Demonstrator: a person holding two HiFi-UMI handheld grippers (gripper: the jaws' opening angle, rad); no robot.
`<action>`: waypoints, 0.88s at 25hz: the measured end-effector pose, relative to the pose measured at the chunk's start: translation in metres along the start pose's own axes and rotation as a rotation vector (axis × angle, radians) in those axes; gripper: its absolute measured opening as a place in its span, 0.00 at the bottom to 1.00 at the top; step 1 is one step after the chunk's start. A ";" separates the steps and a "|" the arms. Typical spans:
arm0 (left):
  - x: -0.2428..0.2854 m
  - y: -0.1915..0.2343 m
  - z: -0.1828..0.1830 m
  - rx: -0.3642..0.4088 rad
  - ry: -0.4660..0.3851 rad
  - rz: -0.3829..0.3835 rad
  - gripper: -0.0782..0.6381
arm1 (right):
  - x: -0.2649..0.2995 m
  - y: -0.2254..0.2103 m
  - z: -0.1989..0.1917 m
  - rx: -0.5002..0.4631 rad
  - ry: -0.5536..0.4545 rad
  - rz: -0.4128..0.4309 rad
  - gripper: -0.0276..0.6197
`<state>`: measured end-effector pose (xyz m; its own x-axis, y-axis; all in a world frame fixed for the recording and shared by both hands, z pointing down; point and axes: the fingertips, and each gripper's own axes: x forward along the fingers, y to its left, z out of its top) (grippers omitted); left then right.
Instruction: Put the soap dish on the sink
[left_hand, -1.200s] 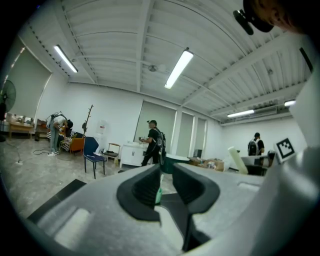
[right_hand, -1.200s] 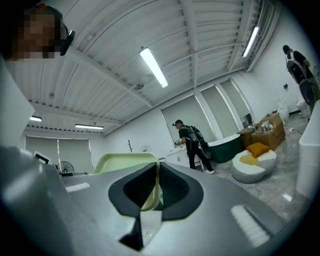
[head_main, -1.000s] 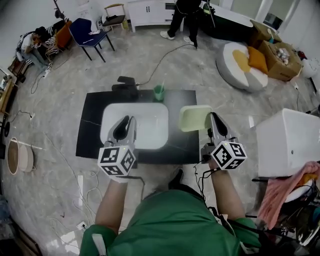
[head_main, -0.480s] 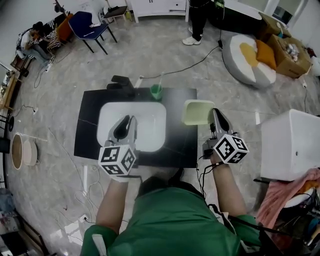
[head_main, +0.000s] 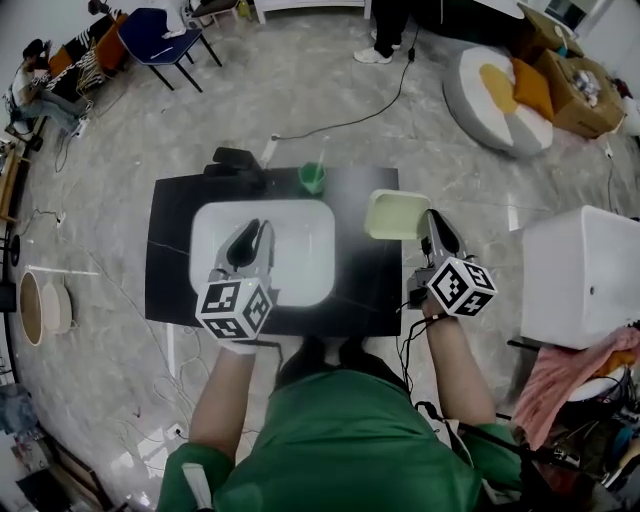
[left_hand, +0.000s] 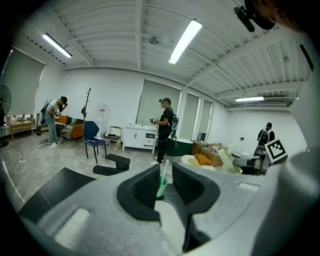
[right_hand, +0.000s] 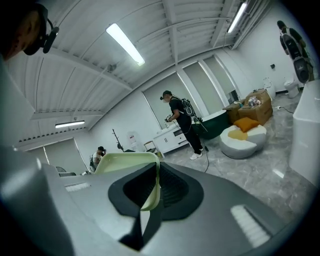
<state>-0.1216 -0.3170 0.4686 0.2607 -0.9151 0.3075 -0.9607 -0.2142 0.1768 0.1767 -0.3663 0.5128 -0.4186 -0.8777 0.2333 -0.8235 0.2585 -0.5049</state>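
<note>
1 green cup (head_main: 312, 180) | 1 blue chair (head_main: 150, 26) | 1 round cushion (head_main: 492, 88)

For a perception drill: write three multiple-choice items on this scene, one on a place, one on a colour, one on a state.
1. Where does the green cup stand?
A) on a chair
B) on the black counter, behind the basin
C) on the floor
2. What colour is the soap dish?
A) red
B) black
C) pale green
3. How is the right tool?
A) open, empty
B) shut on the soap dish's rim
C) shut on the cup

1 B: the head view shows the cup at the counter's far edge.
2 C: the head view and the right gripper view both show it pale green.
3 B: the right gripper view shows the rim pinched between the jaws.
</note>
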 end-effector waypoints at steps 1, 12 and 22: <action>0.007 0.005 -0.003 -0.004 0.010 -0.006 0.21 | 0.007 -0.001 -0.004 -0.003 0.011 -0.010 0.07; 0.061 0.047 -0.039 -0.039 0.119 -0.066 0.21 | 0.094 -0.028 -0.056 -0.058 0.147 -0.138 0.07; 0.078 0.082 -0.053 -0.060 0.160 -0.048 0.21 | 0.162 -0.056 -0.107 -0.153 0.315 -0.185 0.07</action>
<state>-0.1749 -0.3879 0.5568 0.3222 -0.8374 0.4415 -0.9407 -0.2310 0.2484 0.1142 -0.4803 0.6677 -0.3354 -0.7546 0.5640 -0.9335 0.1856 -0.3069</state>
